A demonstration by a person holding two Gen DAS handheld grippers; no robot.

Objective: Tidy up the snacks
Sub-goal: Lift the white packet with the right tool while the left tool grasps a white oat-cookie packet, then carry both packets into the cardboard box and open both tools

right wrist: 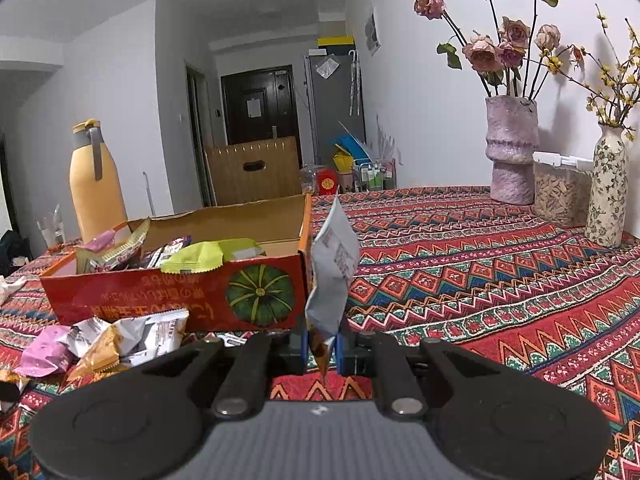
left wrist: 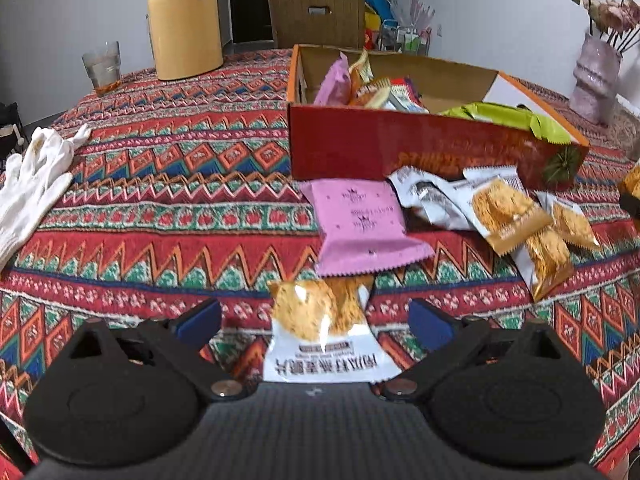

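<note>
A red cardboard box (left wrist: 400,148) (right wrist: 132,300) stands on the patterned tablecloth and holds several snack packets, among them a green one (right wrist: 200,258). In front of it lie a pink packet (left wrist: 360,224) and several white-and-gold cracker packets (left wrist: 512,216). My left gripper (left wrist: 316,316) is open, its blue pads wide apart on either side of a white cracker packet (left wrist: 320,336) lying on the cloth, without touching it. My right gripper (right wrist: 322,346) is shut on the lower end of a grey-white snack packet (right wrist: 334,268), held upright beside the box's right end.
A yellow bottle (left wrist: 184,24) and a glass (left wrist: 102,66) stand at the back left. White gloves (left wrist: 36,176) lie at the left edge. A pink vase with roses (right wrist: 510,148), a clear jar (right wrist: 560,192) and a flowered vase (right wrist: 608,188) stand at the right wall.
</note>
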